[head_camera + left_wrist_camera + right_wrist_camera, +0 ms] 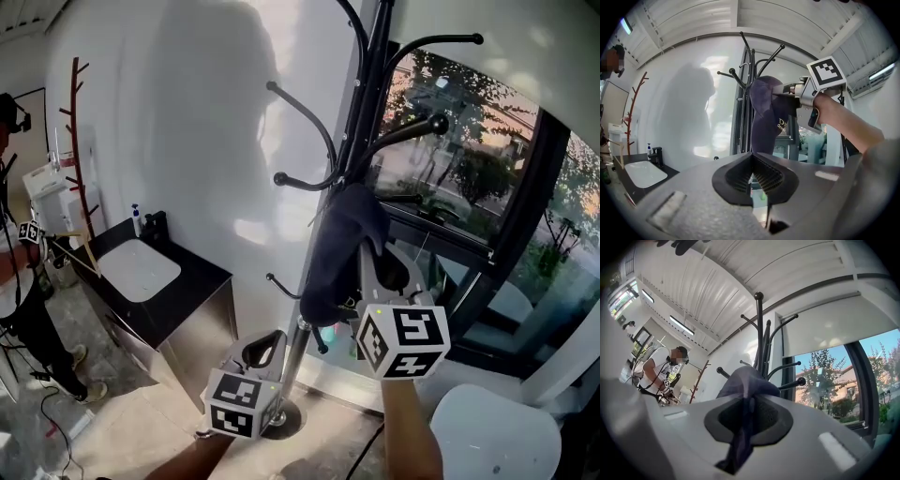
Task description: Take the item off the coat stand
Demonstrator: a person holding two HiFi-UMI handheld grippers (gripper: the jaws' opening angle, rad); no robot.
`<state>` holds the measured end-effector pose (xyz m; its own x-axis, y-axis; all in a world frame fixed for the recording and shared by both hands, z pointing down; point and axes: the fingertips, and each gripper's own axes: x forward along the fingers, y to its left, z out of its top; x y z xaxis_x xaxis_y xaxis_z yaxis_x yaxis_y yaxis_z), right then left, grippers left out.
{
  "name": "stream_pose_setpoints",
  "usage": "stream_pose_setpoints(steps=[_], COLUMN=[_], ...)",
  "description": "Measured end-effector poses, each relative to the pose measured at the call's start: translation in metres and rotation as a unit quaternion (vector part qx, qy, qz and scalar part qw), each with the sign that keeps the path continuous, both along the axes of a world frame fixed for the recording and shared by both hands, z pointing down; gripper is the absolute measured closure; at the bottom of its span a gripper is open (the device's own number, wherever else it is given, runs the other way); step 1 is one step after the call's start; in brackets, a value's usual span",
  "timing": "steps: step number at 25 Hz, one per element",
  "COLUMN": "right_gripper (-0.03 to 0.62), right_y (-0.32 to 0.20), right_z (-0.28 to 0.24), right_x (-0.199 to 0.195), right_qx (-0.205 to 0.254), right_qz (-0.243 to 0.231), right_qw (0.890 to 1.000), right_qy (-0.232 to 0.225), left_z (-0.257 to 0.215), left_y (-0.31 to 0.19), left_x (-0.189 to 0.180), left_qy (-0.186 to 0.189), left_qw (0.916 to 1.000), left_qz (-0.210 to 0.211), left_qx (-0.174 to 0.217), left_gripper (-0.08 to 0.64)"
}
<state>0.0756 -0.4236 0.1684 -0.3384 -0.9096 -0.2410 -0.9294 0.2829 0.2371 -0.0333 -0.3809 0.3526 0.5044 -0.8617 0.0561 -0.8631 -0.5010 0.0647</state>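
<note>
Now right tool (749, 414) clamps dark cap (740, 380) on coat stand (760, 333); left tool (751, 174) closed, empty.

One black stand (366, 94) bears one cap (339, 246). Beside it, two grippers: left gripper (751, 172), right gripper (747, 414). Left of it: one sink (139, 269), one red stand (80, 141), one person (28, 328).

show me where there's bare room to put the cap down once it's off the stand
Free: the black counter beside the sink, toward its near corner; the white rounded surface at lower right. Crowded: round the coat stand, where hooks, the cap, the right gripper and the left gripper bunch.
</note>
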Motion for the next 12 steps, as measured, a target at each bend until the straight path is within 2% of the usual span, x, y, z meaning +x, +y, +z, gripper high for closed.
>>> stream_pose_setpoints(steps=[12], right_gripper=[0.569], right_y=[0.015], right_z=[-0.038], right_x=[0.011], right_qx=[0.028], right_qz=[0.034], right_qw=[0.999], right_qy=[0.012], left_z=[-0.002], left_y=[0.012], left_x=[-0.005], left_qy=[0.01], left_qw=[0.9999], left_qz=[0.011], left_qx=[0.001], left_gripper=[0.558])
